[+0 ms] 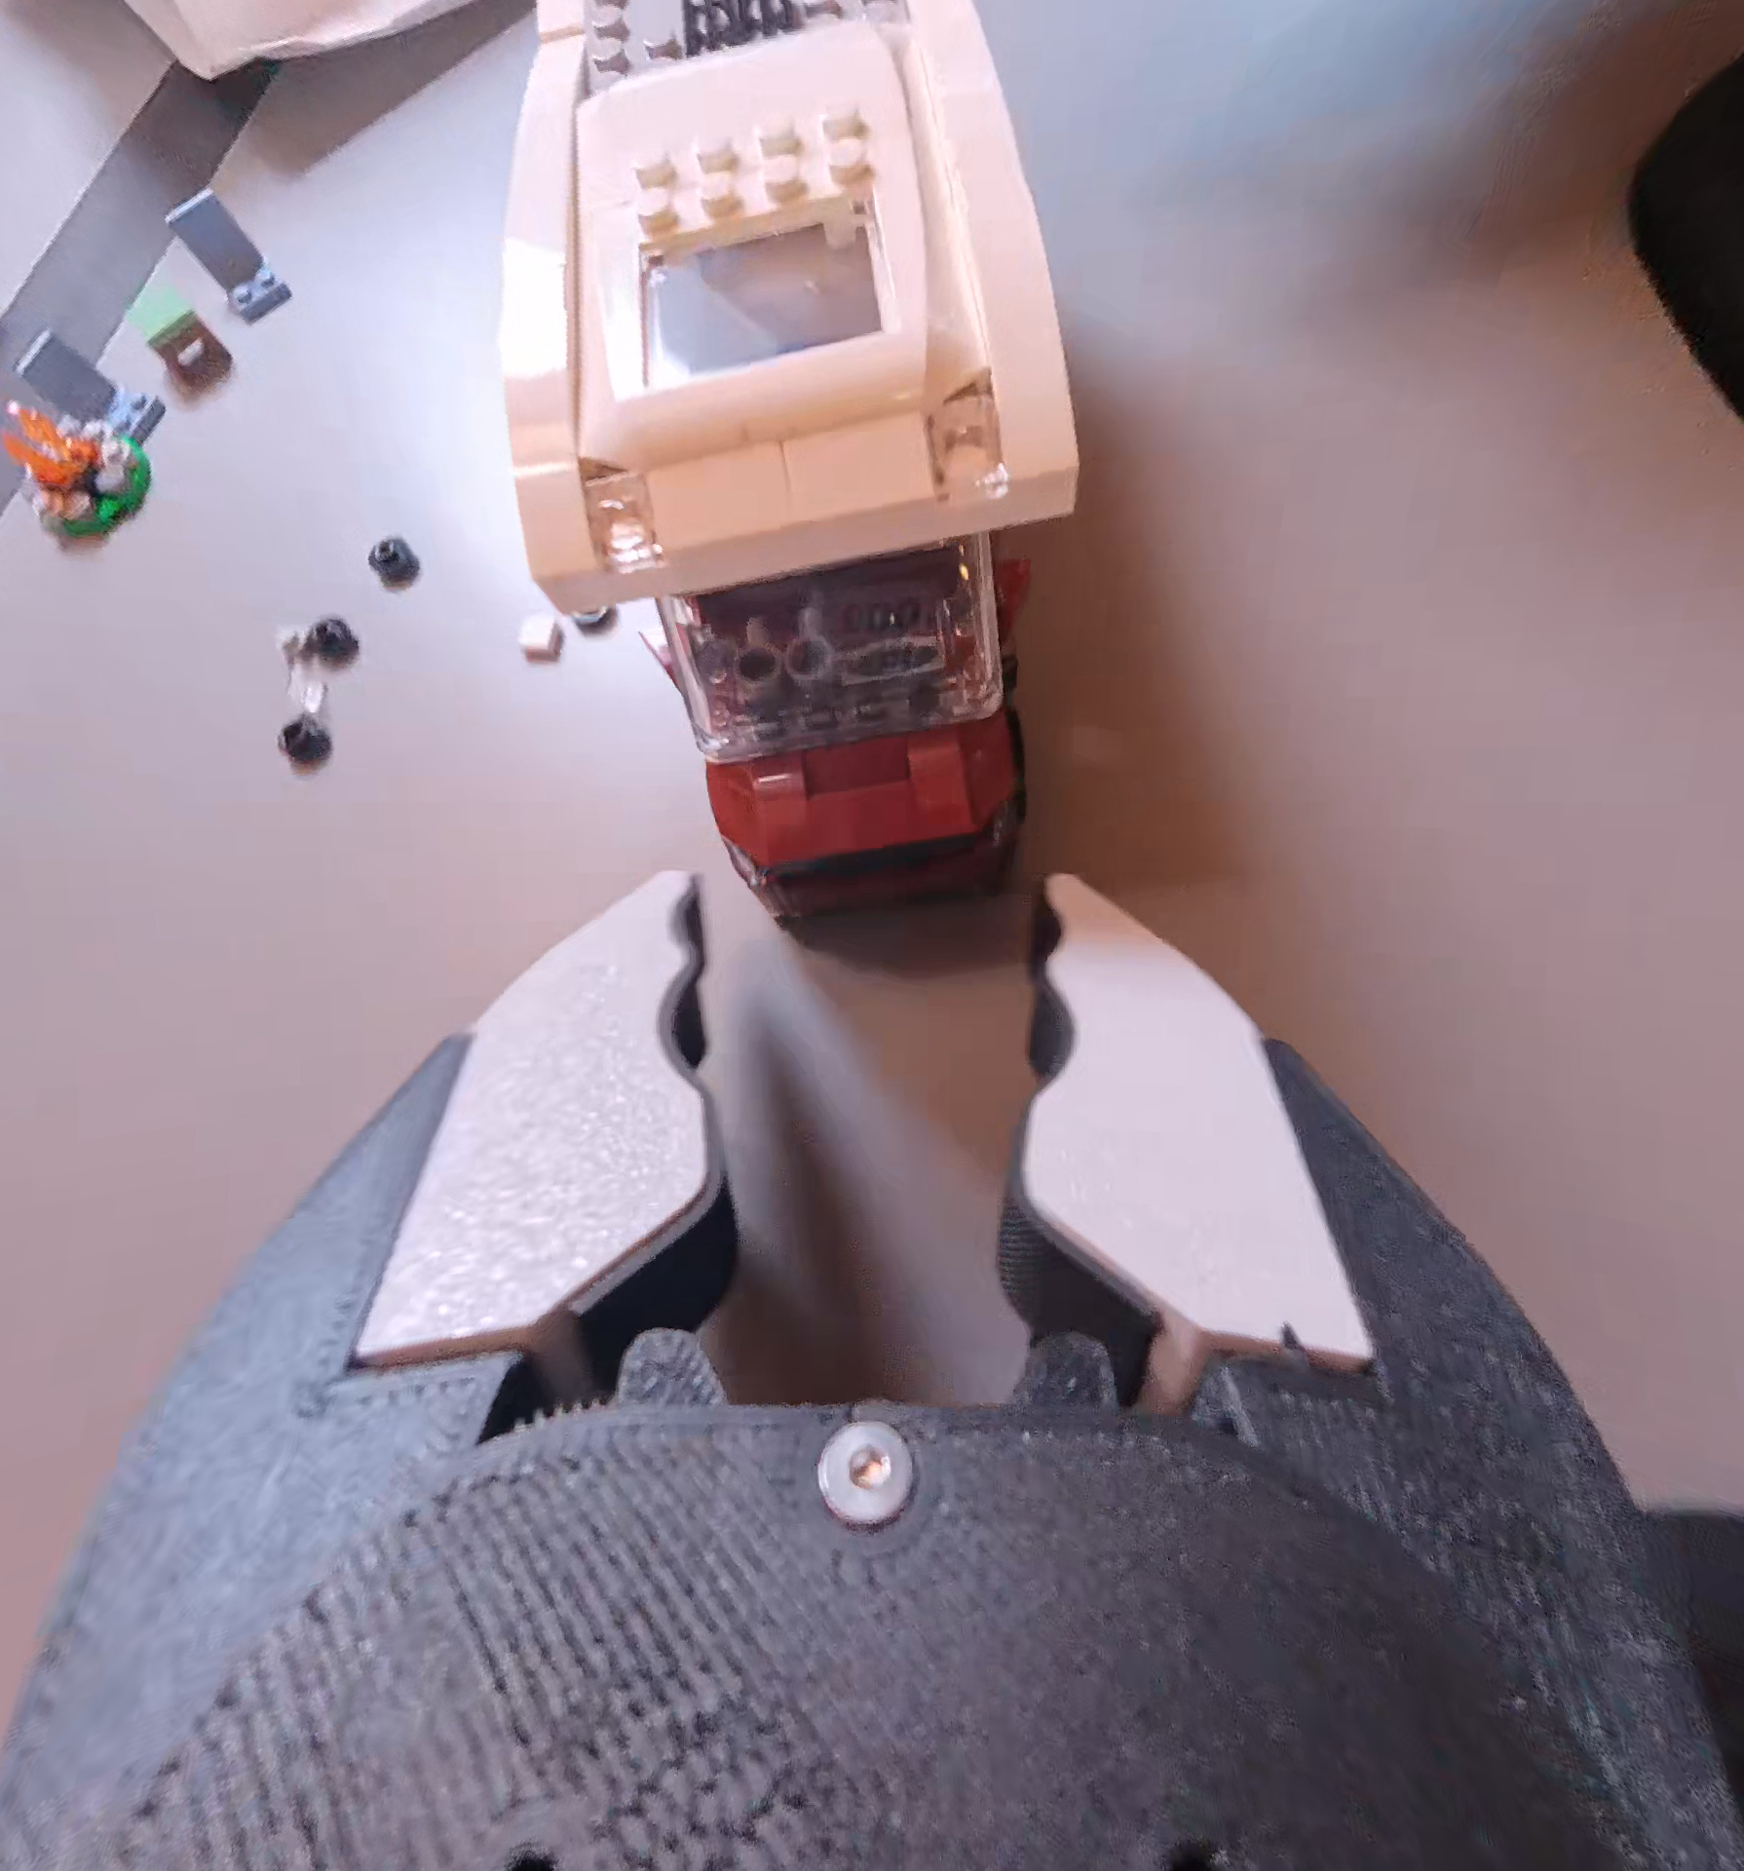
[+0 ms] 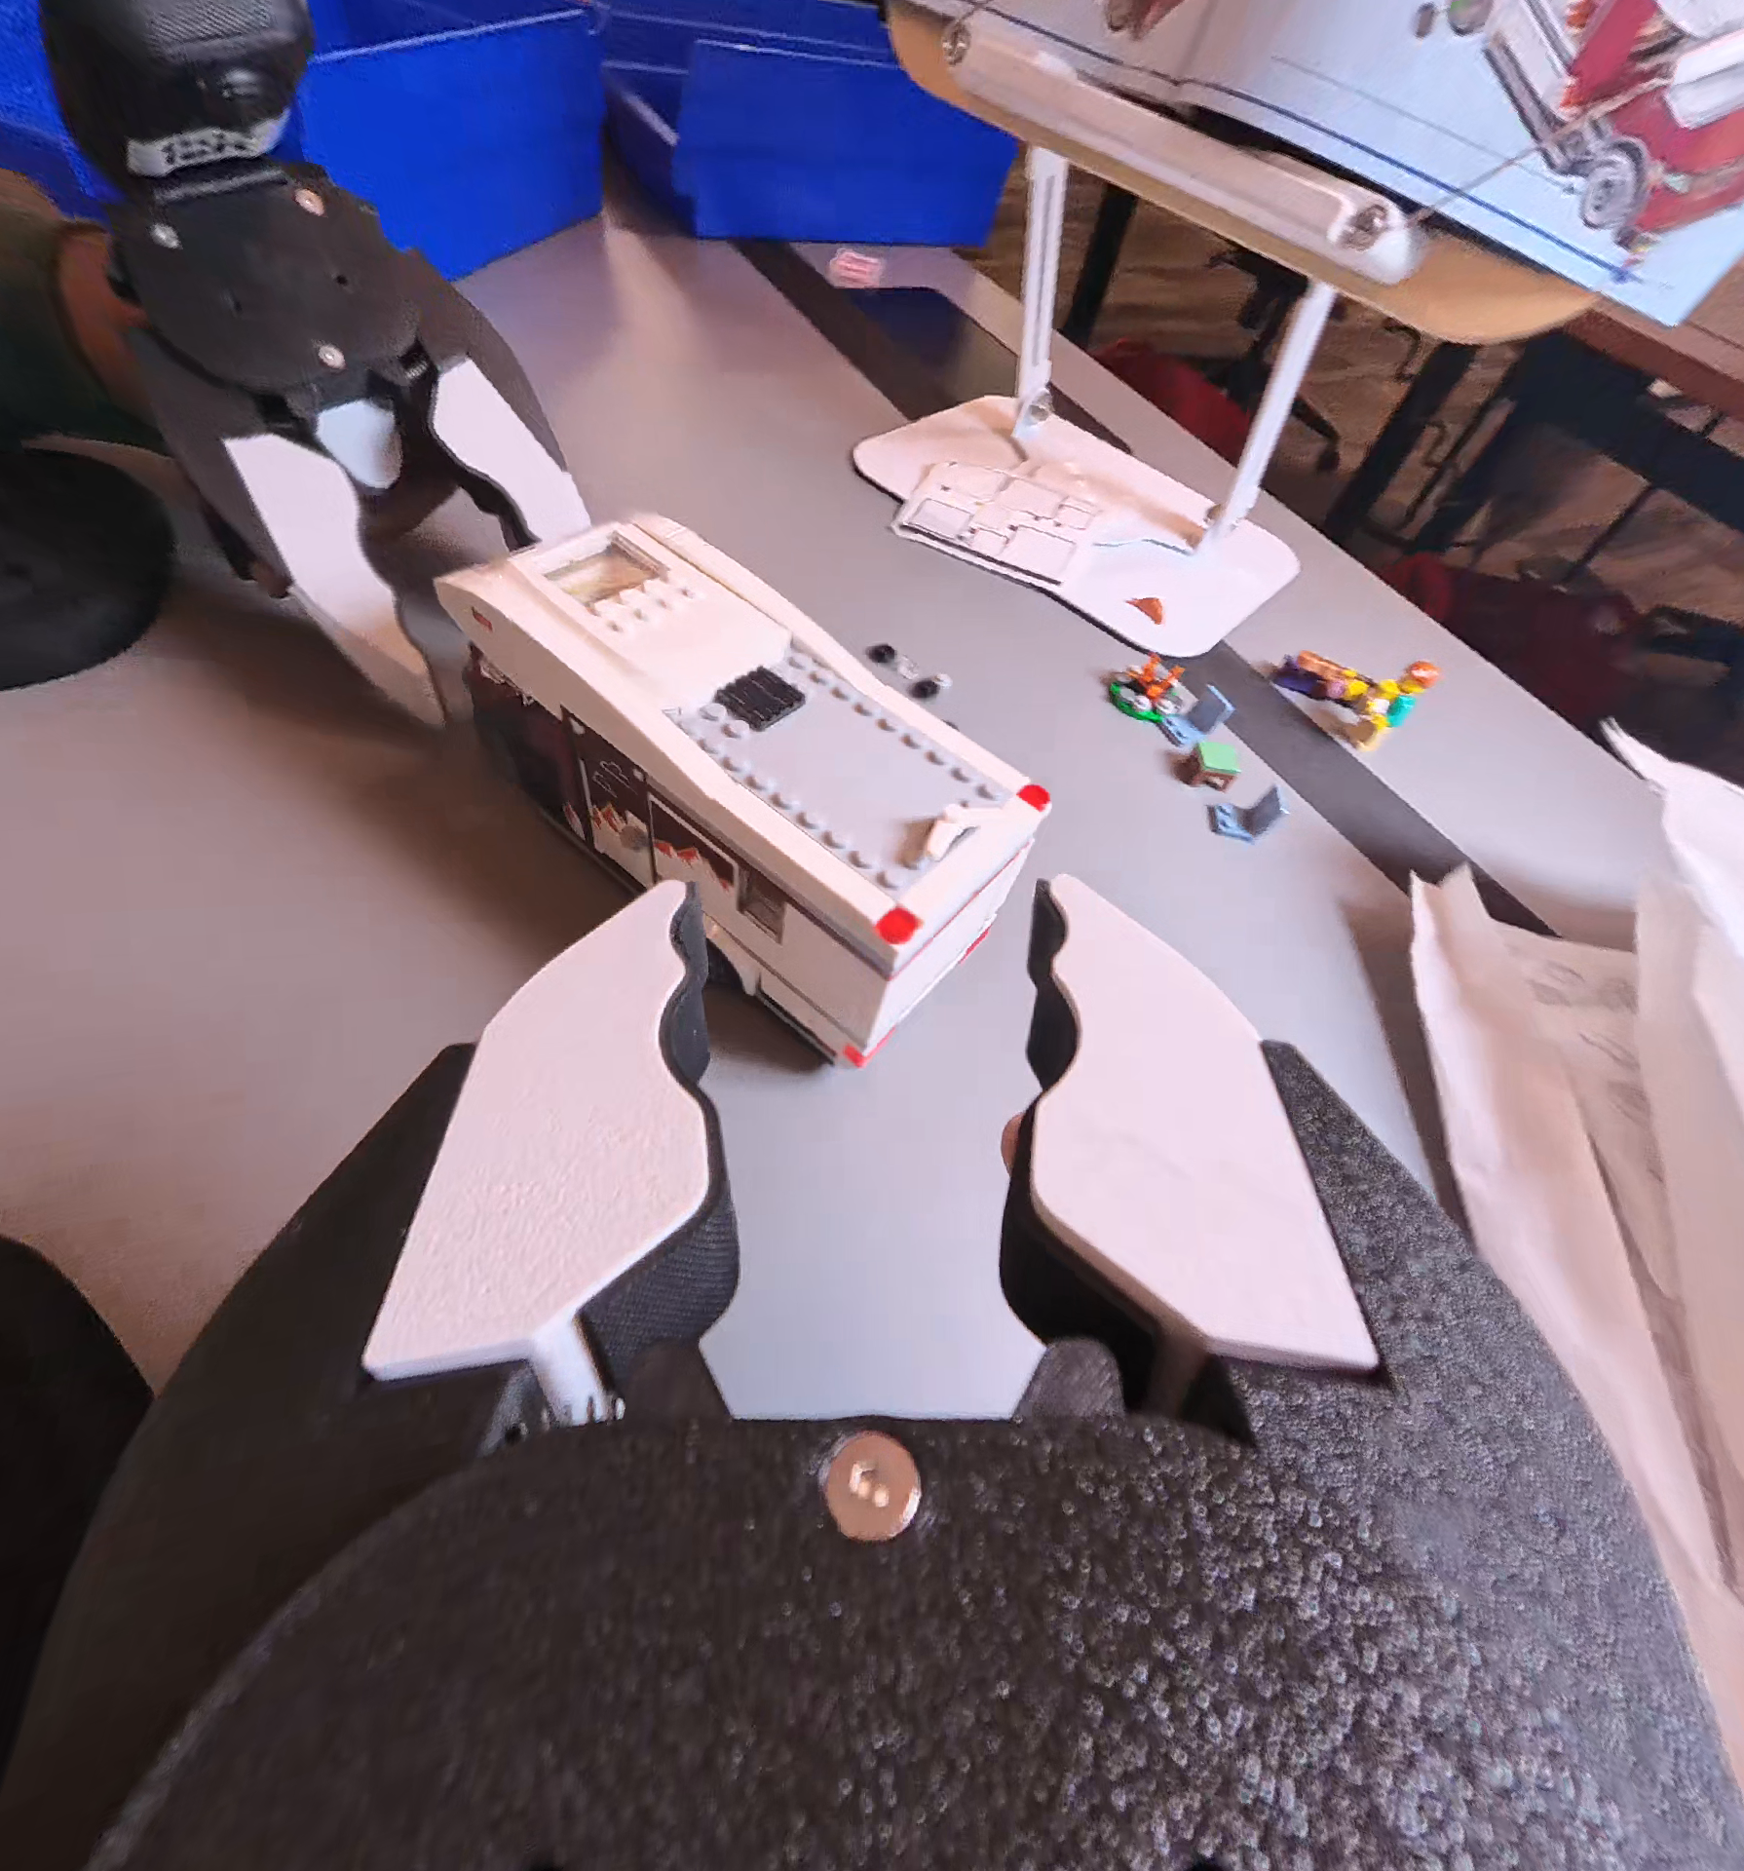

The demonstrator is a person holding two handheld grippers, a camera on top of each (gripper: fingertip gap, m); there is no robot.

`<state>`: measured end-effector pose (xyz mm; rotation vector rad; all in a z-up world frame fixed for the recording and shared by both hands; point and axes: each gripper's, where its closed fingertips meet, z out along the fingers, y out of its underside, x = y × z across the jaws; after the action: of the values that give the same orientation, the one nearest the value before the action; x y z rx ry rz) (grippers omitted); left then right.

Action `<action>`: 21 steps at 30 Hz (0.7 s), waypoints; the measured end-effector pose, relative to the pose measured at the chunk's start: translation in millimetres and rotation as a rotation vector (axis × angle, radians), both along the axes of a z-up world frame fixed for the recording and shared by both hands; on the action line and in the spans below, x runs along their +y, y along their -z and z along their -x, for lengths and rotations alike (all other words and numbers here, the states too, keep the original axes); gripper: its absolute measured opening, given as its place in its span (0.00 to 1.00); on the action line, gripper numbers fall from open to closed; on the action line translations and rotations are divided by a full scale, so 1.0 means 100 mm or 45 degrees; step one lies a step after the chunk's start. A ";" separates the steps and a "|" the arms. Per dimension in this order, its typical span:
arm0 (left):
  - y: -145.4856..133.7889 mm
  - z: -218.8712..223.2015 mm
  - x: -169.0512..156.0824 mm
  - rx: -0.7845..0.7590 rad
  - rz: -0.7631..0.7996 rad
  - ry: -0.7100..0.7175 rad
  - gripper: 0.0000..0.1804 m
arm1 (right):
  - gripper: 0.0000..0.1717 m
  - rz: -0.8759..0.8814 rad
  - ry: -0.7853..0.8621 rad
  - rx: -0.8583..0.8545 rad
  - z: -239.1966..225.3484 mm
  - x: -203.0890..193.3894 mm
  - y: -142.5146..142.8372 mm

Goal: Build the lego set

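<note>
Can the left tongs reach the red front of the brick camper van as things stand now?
Probably yes. The left tongs are open and empty, pointed straight at the red cab of the camper van, with only bare table between them.

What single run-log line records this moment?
left hand-held gripper: open, at camper's red cab | right hand-held gripper: open, at camper's rear | table: loose pieces

Opposed close wrist views, shared camper [image 1: 792, 334]
</note>
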<state>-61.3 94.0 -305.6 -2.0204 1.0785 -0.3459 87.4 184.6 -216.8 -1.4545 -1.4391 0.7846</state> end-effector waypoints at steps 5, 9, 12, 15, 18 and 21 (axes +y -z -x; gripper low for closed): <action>-0.20 -0.06 0.02 -0.068 -0.053 0.001 0.44 | 0.41 0.028 0.154 -0.122 -0.22 0.26 0.23; -0.33 0.27 -0.12 -0.173 -0.102 -0.125 0.44 | 0.51 0.107 0.200 -0.216 -0.24 0.40 0.47; -0.37 0.62 -0.27 -0.215 -0.149 -0.251 0.43 | 0.50 0.120 0.155 -0.248 -0.12 0.32 0.56; -0.35 0.92 -0.47 -0.250 -0.132 -0.337 0.44 | 0.51 0.025 0.110 -0.316 0.09 0.16 0.62; -0.33 1.14 -0.66 -0.255 -0.126 -0.394 0.45 | 0.49 0.012 -0.006 -0.305 0.36 -0.13 0.62; -0.34 1.27 -0.82 -0.248 -0.133 -0.421 0.47 | 0.52 -0.012 -0.193 -0.312 0.68 -0.59 0.63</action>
<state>-188.3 12.0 -271.3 -1.9830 0.6174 -0.2992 19.9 125.5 -279.5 -1.4866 -1.7528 0.7086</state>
